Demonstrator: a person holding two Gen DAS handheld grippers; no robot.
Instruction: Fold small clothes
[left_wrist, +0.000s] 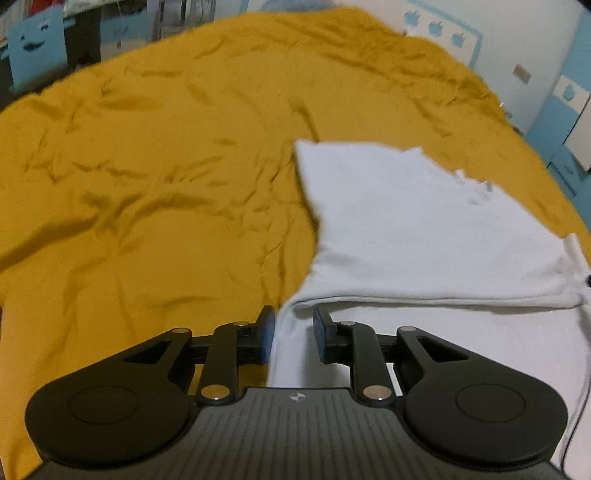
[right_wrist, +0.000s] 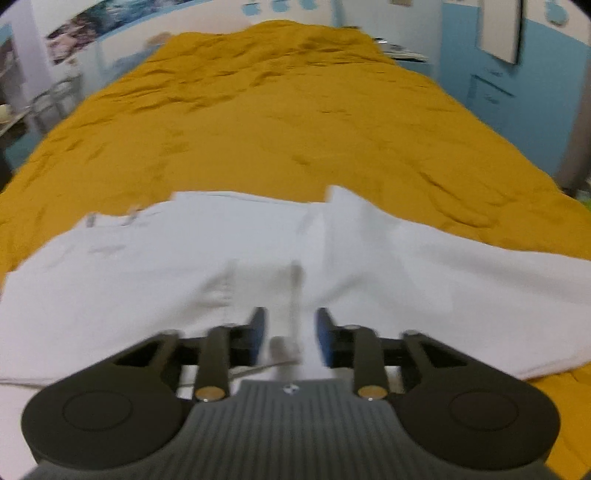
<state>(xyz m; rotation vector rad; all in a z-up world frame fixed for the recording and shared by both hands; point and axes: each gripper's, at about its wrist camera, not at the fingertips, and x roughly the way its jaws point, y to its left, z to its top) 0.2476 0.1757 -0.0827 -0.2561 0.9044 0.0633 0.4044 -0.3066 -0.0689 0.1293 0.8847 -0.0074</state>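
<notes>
Both grippers (left_wrist: 293, 334) (right_wrist: 290, 338) part-open over white garment (left_wrist: 424, 229)

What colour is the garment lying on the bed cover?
White, plain with no visible pattern. The garment shows best in the right wrist view, spread over the mustard-yellow bed cover.
</notes>
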